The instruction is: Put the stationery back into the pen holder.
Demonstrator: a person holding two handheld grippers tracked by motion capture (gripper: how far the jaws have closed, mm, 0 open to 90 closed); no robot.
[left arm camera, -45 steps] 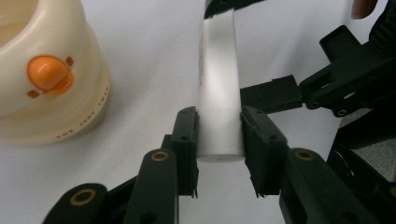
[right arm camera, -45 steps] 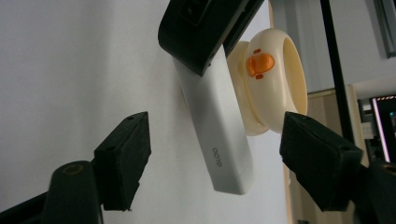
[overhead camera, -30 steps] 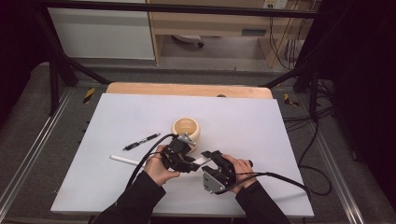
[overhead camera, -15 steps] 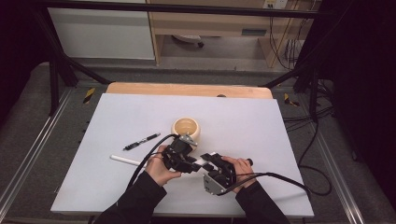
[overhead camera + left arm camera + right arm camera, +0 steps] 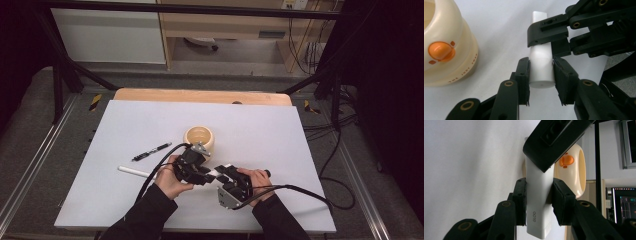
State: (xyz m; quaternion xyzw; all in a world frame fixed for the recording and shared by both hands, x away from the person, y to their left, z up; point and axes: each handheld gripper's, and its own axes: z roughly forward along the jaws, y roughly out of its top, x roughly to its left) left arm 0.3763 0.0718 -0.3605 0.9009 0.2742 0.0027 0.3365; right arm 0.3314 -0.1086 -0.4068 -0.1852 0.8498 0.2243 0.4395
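Room first: dark surround, black frame legs, pale cabinets and a wood bench at the back, cables trailing down the right side. White table [image 5: 125,200] takes up most of the middle, w/ a wooden strip along its far edge.

On the table: cream cup [image 5: 199,138] w/ an orange badge near centre, a black pen [image 5: 151,151] well to its left, a thin white stick [image 5: 132,171] lying nearer the person.

Work itself is down front, just this side of the cup. Both hands meet on one white glue stick [image 5: 541,63], "GLOO" printed on it. Left gripper [image 5: 541,75] is clamped on one end, pads pressing both sides. Right gripper [image 5: 538,198] has just been closing and now pinches the other end, the tube between its pads.

Progress, my guess: grip w/ both is done; the pull or twist to get the cap off isn't. No gap visible at the seam yet, tube looks whole. Early-to-mid stage, prob.
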